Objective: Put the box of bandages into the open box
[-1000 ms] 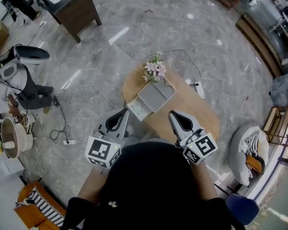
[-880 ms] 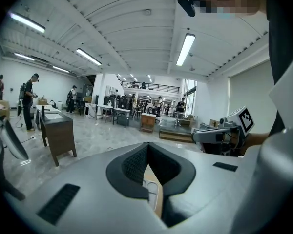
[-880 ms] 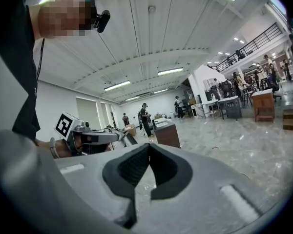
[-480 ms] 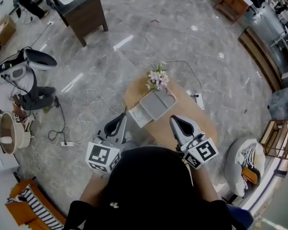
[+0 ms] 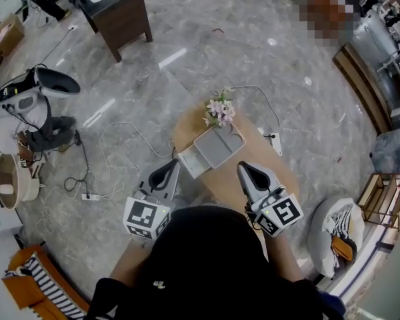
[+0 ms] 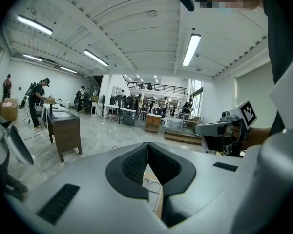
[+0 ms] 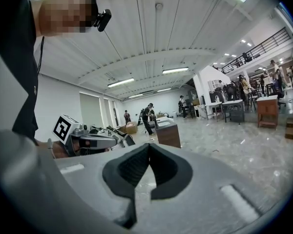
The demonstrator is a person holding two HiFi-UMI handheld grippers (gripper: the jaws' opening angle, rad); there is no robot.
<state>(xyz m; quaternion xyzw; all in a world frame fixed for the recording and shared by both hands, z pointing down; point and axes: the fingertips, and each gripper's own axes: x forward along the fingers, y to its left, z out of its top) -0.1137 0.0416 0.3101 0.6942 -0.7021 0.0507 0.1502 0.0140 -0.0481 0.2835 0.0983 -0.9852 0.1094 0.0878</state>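
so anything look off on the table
Nothing spilled or damaged. The white box beside the grey box lies at the table's left edge and seems to overhang slightly.

My left gripper [image 5: 173, 165] and right gripper [image 5: 243, 168] are grey, marked with black-and-white squares; grey box [image 5: 219, 145], tan table [image 5: 270, 155], pink flowers [image 5: 218, 110].

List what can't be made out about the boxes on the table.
- White piece beside the grey open box: head view, too small to tell if it is the bandage box or a lid.
- Table's near edge: head view, behind the person's head.
- Its inside: left gripper view, mostly blocked by the left gripper.
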